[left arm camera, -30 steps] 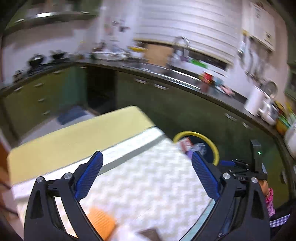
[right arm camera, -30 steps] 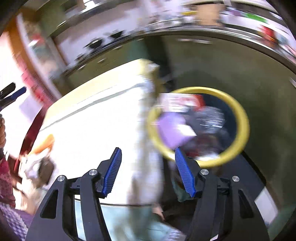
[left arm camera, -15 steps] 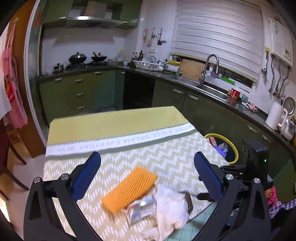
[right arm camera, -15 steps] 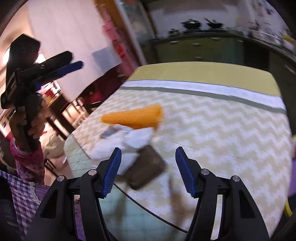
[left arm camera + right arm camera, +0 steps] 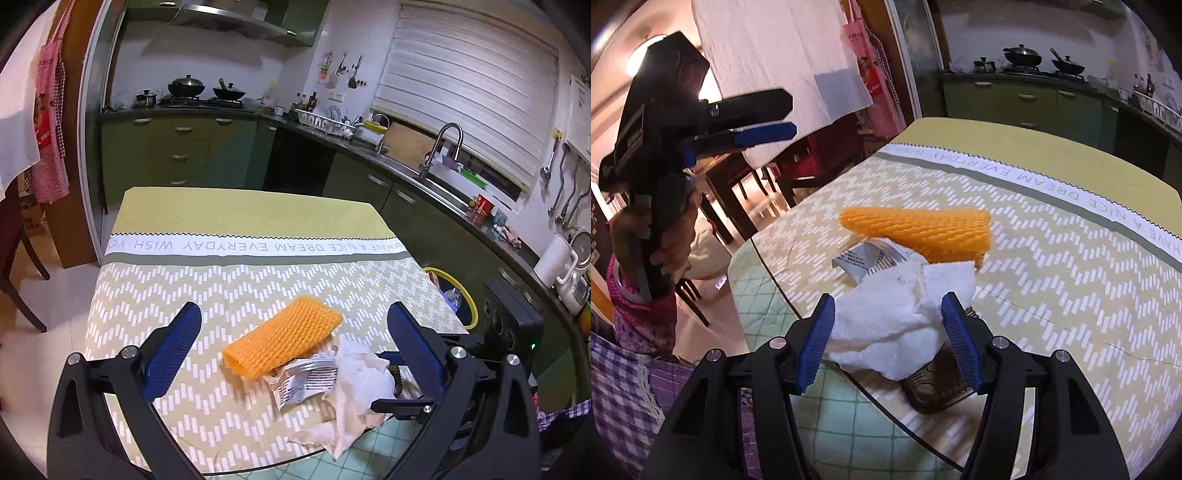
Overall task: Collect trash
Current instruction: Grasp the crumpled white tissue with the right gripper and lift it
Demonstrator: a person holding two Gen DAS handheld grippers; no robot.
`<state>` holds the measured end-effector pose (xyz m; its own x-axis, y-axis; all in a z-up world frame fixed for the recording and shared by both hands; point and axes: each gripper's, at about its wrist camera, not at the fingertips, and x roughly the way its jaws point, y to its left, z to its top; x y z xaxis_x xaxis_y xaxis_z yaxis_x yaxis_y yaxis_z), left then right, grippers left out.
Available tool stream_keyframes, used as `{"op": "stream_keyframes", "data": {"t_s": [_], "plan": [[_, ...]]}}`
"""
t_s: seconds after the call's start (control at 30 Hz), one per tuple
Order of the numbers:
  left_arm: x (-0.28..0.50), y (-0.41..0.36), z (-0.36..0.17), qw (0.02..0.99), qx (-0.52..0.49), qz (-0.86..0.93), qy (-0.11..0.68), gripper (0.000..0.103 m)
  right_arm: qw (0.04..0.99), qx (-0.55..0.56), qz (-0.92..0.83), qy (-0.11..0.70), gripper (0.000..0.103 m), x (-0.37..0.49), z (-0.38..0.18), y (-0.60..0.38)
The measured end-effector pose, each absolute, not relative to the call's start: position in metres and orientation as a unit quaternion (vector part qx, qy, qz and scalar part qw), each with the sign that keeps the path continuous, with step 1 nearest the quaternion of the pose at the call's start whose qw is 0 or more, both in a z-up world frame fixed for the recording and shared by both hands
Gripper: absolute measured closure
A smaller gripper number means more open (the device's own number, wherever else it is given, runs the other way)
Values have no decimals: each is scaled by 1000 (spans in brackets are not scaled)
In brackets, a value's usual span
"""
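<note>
A small heap of trash lies near the table's front edge. It holds an orange foam net sleeve point(image 5: 282, 341) point(image 5: 923, 229), a silver printed wrapper point(image 5: 303, 380) point(image 5: 871, 258), a crumpled white tissue point(image 5: 358, 391) point(image 5: 897, 317) and a dark brown glossy piece point(image 5: 938, 380) under the tissue. My right gripper point(image 5: 886, 332) is open and straddles the tissue, its blue pads at the tissue's sides. My left gripper point(image 5: 295, 343) point(image 5: 790, 114) is open and empty, held above and behind the heap. A yellow-rimmed trash bin point(image 5: 467, 299) stands on the floor off the table's right side.
The table's chevron cloth point(image 5: 221, 295) ends at a green checked mat point(image 5: 849, 413) crossed by a thin black cord point(image 5: 886, 406). Dark wooden chairs point(image 5: 738, 192) stand beyond the left edge. Kitchen counters point(image 5: 424, 177) run behind and to the right.
Both views have swung away from the yellow-rimmed bin to the trash heap. My right gripper has closed in on the white tissue, which now lies between its fingers; its opening looks unchanged.
</note>
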<state>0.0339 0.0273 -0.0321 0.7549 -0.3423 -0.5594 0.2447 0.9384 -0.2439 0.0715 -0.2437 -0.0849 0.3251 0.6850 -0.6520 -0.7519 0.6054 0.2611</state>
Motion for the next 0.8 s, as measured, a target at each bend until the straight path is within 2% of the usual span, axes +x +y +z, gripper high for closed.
{"op": "stream_keyframes", "data": {"t_s": [0.1,0.17,0.23,0.27,0.5,0.8], "plan": [[35,28,-33,933,-80,-158,313,7,813,-52,438,381,52,72,-88,-242],[35,28,-33,933,-80,-157,314,7,813,-58,436,381,73,73,-90,-242],[35,29,-34,933,-79,-157,314,7,813,-61,439,378,86,72,-90,-242],[36,29,-34,933,-79,-156,315,7,813,-60,441,376,88,71,-88,-243],[33,29,-32,935,-77,-156,310,7,816,-25,457,354,91,68,-72,-257],[35,28,-32,934,-78,-160,310,7,825,102,456,318,91,79,-28,-341]]}}
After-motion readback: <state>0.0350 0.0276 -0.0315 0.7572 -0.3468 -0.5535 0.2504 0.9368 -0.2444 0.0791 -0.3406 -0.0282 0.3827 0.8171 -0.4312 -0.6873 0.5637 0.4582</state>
